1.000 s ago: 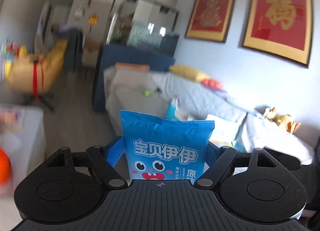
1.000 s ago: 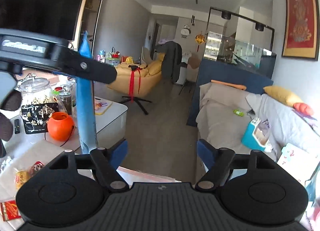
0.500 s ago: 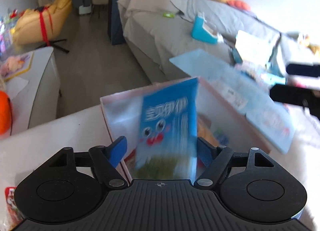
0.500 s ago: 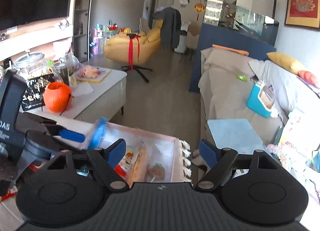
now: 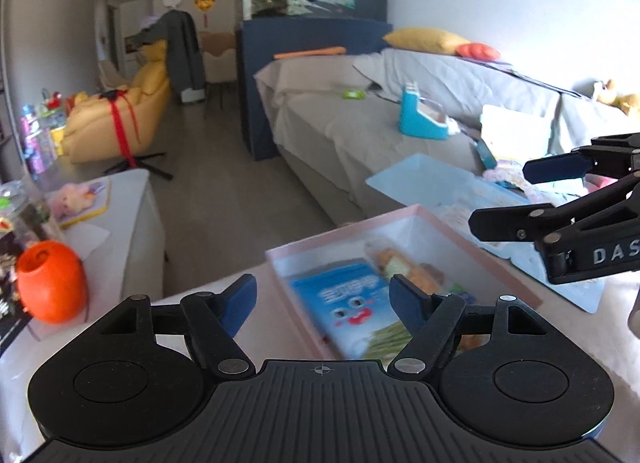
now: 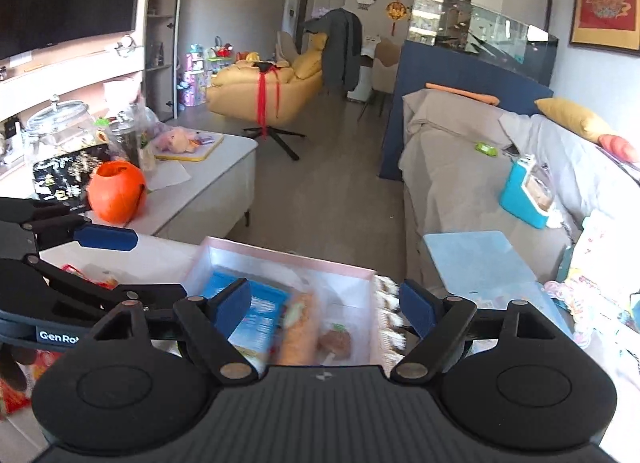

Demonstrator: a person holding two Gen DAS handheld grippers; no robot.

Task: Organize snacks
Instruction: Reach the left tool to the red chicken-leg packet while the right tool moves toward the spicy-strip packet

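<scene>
Left gripper (image 5: 322, 299): fingers spread wide, nothing between them, hovering over the near end of one pink-rimmed box (image 5: 472, 233) on the bench (image 5: 224, 291).

Right gripper (image 6: 326, 303): fingers also spread, empty, over the same box (image 6: 288, 247) from the other side. Each gripper shows in the other's view, left at (image 6: 106, 238) and right at (image 5: 560, 167).

Box contents, counted from the right wrist view:
- one blue snack bag (image 6: 262, 311) with a cartoon face, lying flat at the left end of the box; also seen at (image 5: 352, 309), image blurred.
- one long orange packet (image 6: 298, 327) beside the bag, touching it.
- one small brown round snack (image 6: 335, 341) to the right of the packet.

Outside the box:
- one pale blue lid (image 6: 480, 259) lying just to the right of the box.
- red wrappers (image 6: 86, 273) loose on the bench at left; number cannot be told.
- one orange pumpkin-shaped pot (image 6: 116, 197) on the white side cabinet (image 6: 208, 187).
</scene>
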